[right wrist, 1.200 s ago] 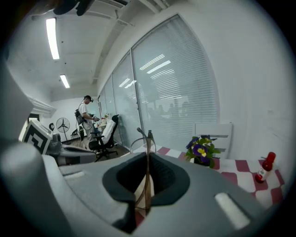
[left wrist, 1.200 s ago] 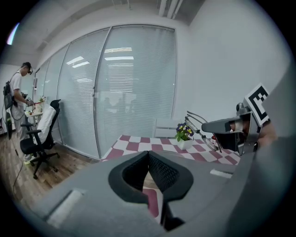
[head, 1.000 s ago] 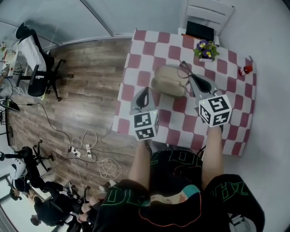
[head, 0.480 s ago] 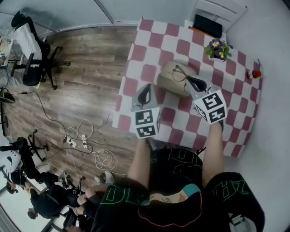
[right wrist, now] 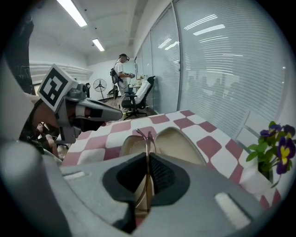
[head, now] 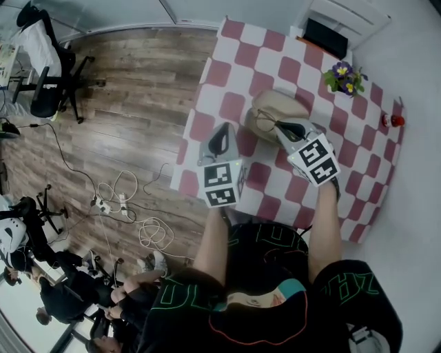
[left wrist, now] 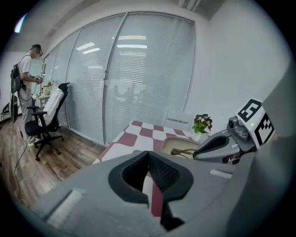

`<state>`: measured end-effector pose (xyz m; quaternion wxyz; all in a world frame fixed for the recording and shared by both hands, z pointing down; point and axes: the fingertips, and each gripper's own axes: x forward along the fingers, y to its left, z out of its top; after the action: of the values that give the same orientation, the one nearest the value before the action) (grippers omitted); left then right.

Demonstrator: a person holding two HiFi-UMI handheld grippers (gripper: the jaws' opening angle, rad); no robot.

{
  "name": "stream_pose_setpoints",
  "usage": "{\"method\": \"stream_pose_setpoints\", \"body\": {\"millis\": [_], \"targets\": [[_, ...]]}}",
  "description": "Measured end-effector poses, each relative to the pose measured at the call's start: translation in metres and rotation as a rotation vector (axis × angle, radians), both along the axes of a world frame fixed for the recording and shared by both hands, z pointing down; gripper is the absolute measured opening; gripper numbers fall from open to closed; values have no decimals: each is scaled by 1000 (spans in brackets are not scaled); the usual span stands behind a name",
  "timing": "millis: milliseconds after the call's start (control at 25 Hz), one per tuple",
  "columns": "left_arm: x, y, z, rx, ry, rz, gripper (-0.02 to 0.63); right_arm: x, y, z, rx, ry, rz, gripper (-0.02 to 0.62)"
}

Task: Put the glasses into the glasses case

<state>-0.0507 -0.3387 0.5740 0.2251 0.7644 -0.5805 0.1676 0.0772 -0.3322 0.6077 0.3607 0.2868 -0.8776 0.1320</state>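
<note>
The beige glasses case (head: 275, 109) lies open on the red-and-white checked table (head: 227, 76). My right gripper (head: 281, 127) is shut on the thin-framed glasses (head: 264, 123), which hang over the case's open shell. In the right gripper view the glasses (right wrist: 147, 139) stand edge-on between the pads of the right gripper (right wrist: 149, 157), with the case (right wrist: 182, 143) just beyond. My left gripper (head: 219, 141) hovers left of the case, shut and holding nothing. In the left gripper view the left gripper (left wrist: 148, 153) points past the case (left wrist: 173, 144) and glasses (left wrist: 182, 151).
A small pot of purple flowers (head: 344, 74) stands at the table's far right, and a small red object (head: 394, 120) sits near the right edge. A white cabinet (head: 337, 21) is behind the table. Wooden floor with cables (head: 131, 214) and an office chair (head: 48, 62) lie left.
My right gripper has come down and rolled, bringing the glasses from above the case's far side to low over its open shell. The left gripper has sunk slightly.
</note>
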Motion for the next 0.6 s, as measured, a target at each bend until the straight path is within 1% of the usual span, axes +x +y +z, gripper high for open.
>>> {"method": "stream_pose_setpoints", "body": {"millis": [120,320,440,600], "targets": [[-3,-2,3,-4,4,-4,11,-9,5,8,-28,23,-51,18],[-4,-3,7,-15,3,-10,11,-21,13,20,-56,28,-124,18],[-5,-3,5,-19,6,-14,11,-25,17,28,-67,54,-142,18],[-4,-4,4,-24,16,-18,11,-25,13,33,-60,93,-139,18]]}}
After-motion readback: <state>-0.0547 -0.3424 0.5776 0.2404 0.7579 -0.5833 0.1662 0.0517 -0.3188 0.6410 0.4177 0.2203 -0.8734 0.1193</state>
